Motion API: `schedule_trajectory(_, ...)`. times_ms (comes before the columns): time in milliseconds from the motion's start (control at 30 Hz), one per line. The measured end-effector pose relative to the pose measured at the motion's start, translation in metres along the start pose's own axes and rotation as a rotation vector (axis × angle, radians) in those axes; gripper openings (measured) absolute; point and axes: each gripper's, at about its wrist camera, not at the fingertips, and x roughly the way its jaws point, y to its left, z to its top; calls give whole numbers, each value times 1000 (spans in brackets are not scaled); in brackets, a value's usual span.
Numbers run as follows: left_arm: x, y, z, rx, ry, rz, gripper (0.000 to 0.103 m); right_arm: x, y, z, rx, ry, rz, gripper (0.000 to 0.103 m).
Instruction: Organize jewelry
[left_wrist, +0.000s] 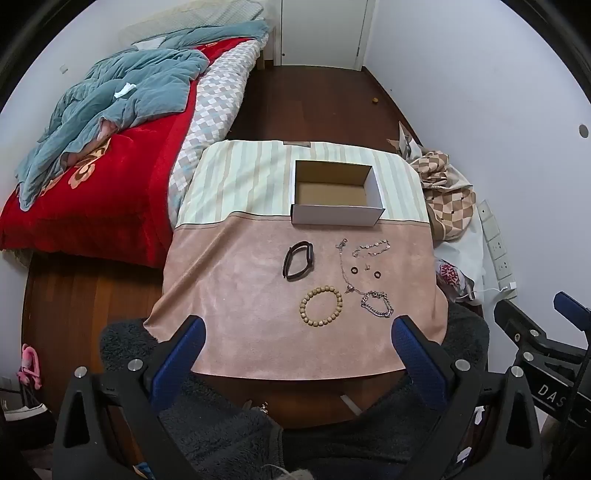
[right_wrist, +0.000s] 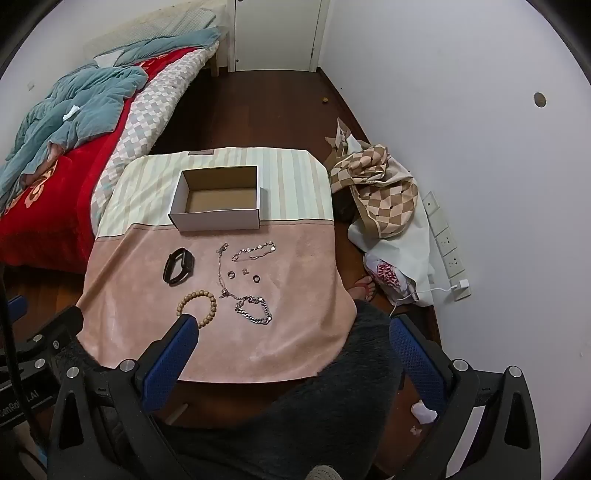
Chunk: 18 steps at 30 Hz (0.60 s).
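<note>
An open, empty white cardboard box (left_wrist: 337, 214) (right_wrist: 218, 218) stands at the back of a cloth-covered table (left_wrist: 236, 295) (right_wrist: 295, 295). In front of it lie a black wristband (left_wrist: 298, 260) (right_wrist: 178, 266), a wooden bead bracelet (left_wrist: 320, 307) (right_wrist: 197, 306), a silver chain bracelet (left_wrist: 377, 304) (right_wrist: 254, 310), a thin chain necklace (left_wrist: 345, 266) (right_wrist: 221, 266), a flat-link bracelet (left_wrist: 371, 248) (right_wrist: 255, 251), two dark rings (left_wrist: 354, 270) (right_wrist: 231, 274) and a small earring (left_wrist: 366, 266). My left gripper (left_wrist: 299, 328) and right gripper (right_wrist: 291, 328) are both open and empty, held above the table's near edge.
A bed (left_wrist: 110, 166) with red and teal blankets is to the left. A checkered cloth pile (right_wrist: 380, 195) and a power strip (right_wrist: 448, 251) lie on the floor to the right. A dark fuzzy garment (right_wrist: 332, 406) is below the grippers.
</note>
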Motion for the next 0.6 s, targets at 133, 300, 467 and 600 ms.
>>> schedule_trajectory(133,0,0,0,1,-3,3,103,0,0,0,-2,-2,-9,103)
schedule_trajectory(300,0,0,0,6,-9,10,103,-1,1,0,-2,0,-12,103)
schedule_trajectory(467,-1,0,0,5,-10,13,103,0,1,0,0,3,-10,103)
schedule_trajectory(600,-2,1,-1,8,-12,14,103,0,-1,-1,-2,2,-8,103)
